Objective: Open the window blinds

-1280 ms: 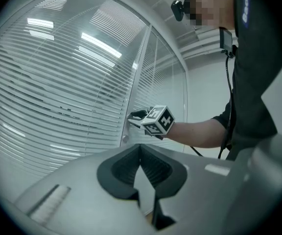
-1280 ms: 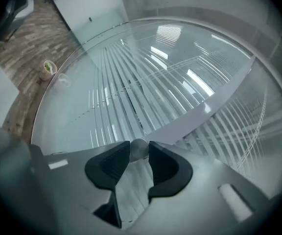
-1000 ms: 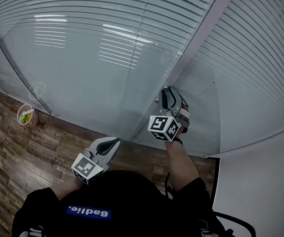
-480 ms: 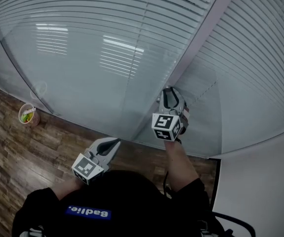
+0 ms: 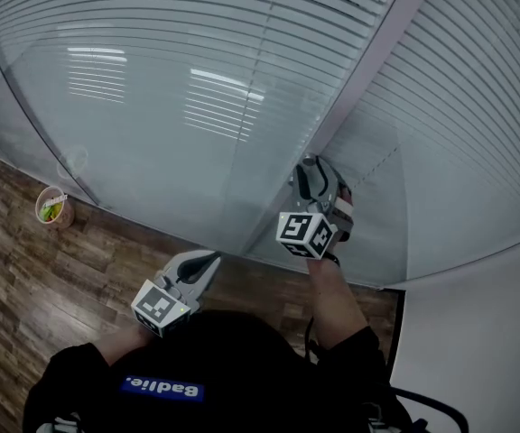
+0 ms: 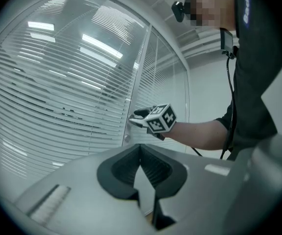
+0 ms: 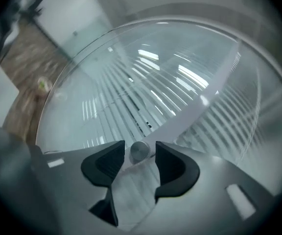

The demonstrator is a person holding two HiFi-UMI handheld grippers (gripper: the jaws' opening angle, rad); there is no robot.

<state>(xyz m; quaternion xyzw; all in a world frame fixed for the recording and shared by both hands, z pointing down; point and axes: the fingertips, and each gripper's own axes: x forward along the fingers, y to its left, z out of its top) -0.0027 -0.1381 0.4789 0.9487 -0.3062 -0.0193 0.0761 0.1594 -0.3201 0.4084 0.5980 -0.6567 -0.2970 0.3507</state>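
White slatted blinds [image 5: 197, 52] hang behind the glass of a partition. My right gripper [image 5: 308, 173] points level at the pale upright frame [image 5: 368, 70]. In the right gripper view a small round metal knob [image 7: 140, 149] on that frame sits between the dark pads of the right gripper [image 7: 140, 156]. Its jaws are opening, and a thin gap shows on each side of the knob. My left gripper [image 5: 211, 259] hangs lower and to the left, away from the glass. Its jaws [image 6: 141, 148] are shut with nothing between them. The left gripper view also catches the right gripper [image 6: 137, 117] at the frame.
A paper cup [image 5: 52, 207] with something green in it stands on the wooden floor [image 5: 52, 278] by the foot of the glass at left. A white wall [image 5: 477, 350] closes the right side. The curved glass [image 5: 152, 170] runs right across the front.
The right gripper has stayed at the frame, its marker cube shifting only slightly to the right. The left gripper has not moved.
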